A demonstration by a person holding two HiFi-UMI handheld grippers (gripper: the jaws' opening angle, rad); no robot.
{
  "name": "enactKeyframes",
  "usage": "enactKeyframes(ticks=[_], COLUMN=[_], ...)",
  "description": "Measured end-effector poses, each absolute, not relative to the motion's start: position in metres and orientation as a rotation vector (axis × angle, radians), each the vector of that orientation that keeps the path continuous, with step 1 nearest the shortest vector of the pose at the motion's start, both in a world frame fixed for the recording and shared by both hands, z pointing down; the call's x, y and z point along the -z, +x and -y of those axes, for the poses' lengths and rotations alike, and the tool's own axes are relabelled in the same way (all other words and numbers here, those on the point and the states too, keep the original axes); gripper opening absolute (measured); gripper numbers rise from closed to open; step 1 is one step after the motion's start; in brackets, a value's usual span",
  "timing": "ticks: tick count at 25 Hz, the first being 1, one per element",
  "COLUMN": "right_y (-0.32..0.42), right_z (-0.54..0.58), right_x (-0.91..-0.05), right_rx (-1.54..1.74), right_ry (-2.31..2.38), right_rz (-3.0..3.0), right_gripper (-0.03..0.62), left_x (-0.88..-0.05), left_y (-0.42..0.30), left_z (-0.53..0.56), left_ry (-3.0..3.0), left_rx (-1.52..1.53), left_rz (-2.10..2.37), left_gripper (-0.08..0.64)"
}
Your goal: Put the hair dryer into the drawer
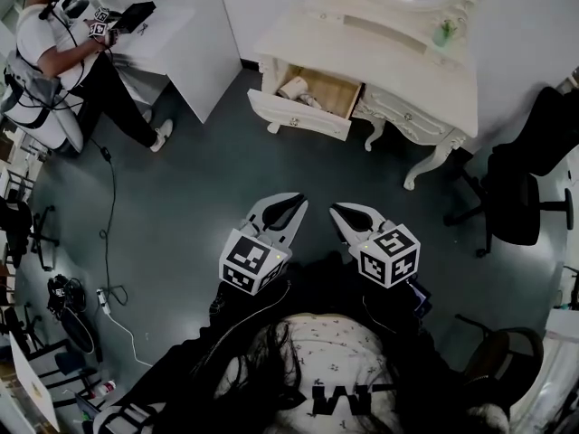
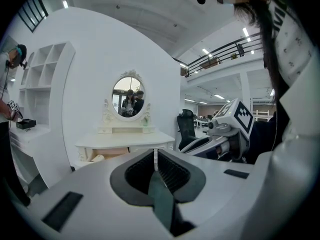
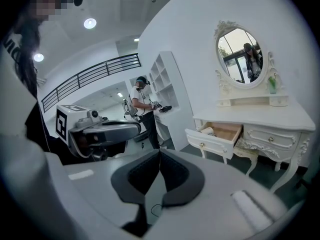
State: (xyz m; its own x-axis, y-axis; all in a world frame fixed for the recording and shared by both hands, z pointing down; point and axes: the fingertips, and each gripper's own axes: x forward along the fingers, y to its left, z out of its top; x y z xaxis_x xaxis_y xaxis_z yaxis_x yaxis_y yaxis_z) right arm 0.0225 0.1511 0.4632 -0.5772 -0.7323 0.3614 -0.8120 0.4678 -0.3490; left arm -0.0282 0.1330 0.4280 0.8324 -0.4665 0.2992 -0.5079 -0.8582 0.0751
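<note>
A cream hair dryer [image 1: 294, 87] lies inside the open drawer [image 1: 312, 116] of the white dressing table [image 1: 425, 89]. It also shows in the right gripper view, hair dryer [image 3: 207, 131] in the pulled-out drawer [image 3: 215, 143]. Both grippers hang over the dark floor, well short of the table and side by side. My left gripper [image 1: 301, 200] [image 2: 155, 153] is shut with nothing in it. My right gripper [image 1: 335, 209] [image 3: 160, 152] is shut and empty too. Each points toward the table.
An oval mirror [image 3: 243, 56] and a small green bottle [image 1: 443, 33] stand on the table top. Another person [image 1: 54, 52] works at a white shelf unit [image 1: 181, 34] at the far left. A black office chair [image 1: 520, 197] stands at the right. Cables and a power strip [image 1: 104, 301] lie on the floor at the left.
</note>
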Motion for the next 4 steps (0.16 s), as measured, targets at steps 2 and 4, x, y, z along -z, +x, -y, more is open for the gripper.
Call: enactKeyframes(ticks=[2,4], right_y=[0.0214,0.021], right_z=[-0.1519,-0.1527], right_x=[-0.4628,-0.4626], right_rx=[-0.738,-0.736], right_ry=[1.347,1.341], right_rz=[2.549,2.547], right_gripper=[0.012,0.012], left_x=[-0.4266,-0.4251], left_y=[-0.0268,-0.0253], left_z=[-0.1334,-0.1338], left_ry=[2.864,2.867], left_rx=[-0.404,-0.397], left_rz=[0.76,0.756], left_gripper=[0.002,0.002])
